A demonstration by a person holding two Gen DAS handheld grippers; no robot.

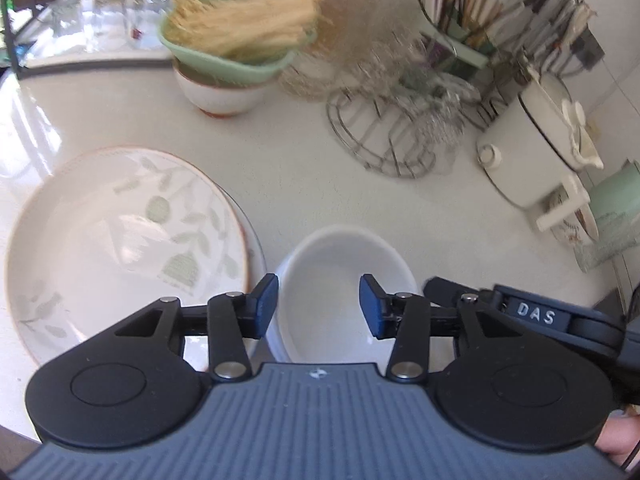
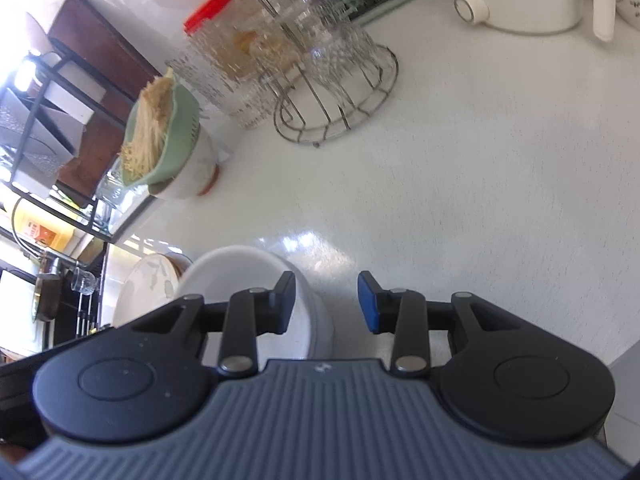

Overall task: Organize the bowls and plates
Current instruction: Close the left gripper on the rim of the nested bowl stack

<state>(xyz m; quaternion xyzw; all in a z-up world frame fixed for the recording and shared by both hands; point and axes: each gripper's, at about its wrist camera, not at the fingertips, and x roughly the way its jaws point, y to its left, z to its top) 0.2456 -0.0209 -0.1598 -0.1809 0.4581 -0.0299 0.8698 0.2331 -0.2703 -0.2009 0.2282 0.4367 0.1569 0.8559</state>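
Note:
A stack of white bowls stands on the white counter just ahead of my left gripper, which is open and empty with its blue pads over the bowl's near part. A leaf-patterned plate lies on another plate to the left. My right gripper is open and empty; its left finger overlaps the rim of the white bowls, and whether it touches them I cannot tell. The patterned plate shows beyond. The right gripper's body shows right of the bowls in the left wrist view.
A green colander of noodles sits on a white bowl at the back. A wire rack with glasses, a white kettle, a red-lidded jar and a utensil holder stand behind.

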